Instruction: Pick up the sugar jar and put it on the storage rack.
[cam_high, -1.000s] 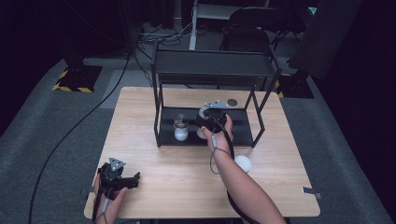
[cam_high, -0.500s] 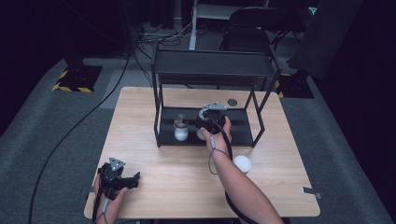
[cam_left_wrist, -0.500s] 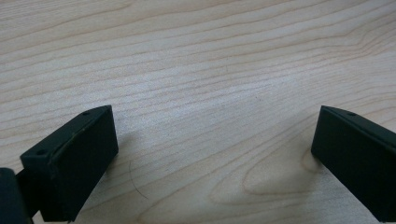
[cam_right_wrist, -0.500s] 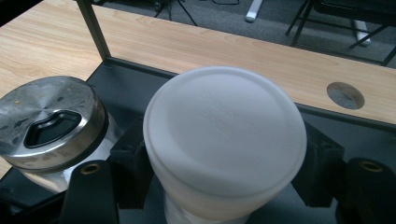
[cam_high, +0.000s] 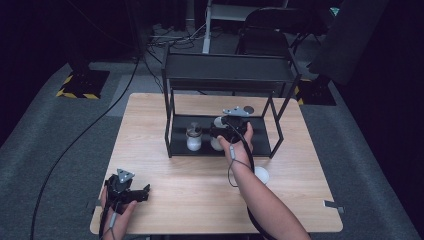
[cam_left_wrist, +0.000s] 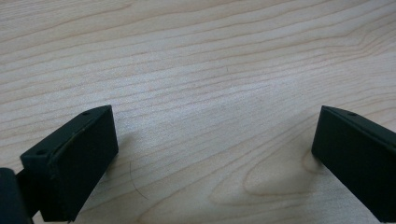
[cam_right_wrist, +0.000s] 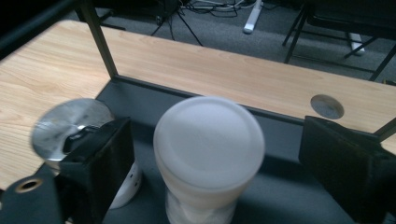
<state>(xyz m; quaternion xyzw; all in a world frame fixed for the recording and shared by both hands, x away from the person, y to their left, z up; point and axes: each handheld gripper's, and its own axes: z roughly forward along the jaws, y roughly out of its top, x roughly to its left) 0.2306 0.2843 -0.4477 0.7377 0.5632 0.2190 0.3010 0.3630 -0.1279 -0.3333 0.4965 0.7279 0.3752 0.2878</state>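
Note:
A black two-level rack (cam_high: 230, 75) stands on the wooden table (cam_high: 150, 115). On its bottom shelf (cam_high: 260, 142) are a glass jar with a metal lid (cam_high: 193, 137) and a white lidded container (cam_high: 218, 122). My right gripper (cam_high: 220, 134) reaches into the shelf. In the right gripper view its jaws have just been opening. They stand open (cam_right_wrist: 217, 135), with the white container (cam_right_wrist: 208, 140) between them and a gap on each side. The metal-lidded jar (cam_right_wrist: 70, 123) sits behind the left jaw. My left gripper (cam_high: 142, 192) rests open near the table's front left corner, with bare wood between its jaws (cam_left_wrist: 215, 154).
A small white round object (cam_high: 261, 175) lies on the table beside the right forearm. The rack's posts (cam_right_wrist: 100, 37) frame the shelf opening. A round hole (cam_right_wrist: 327, 106) marks the tabletop behind the rack. Chairs and cables lie on the floor beyond the table.
The right hand has barely shifted at the shelf, and the left gripper lies where it was.

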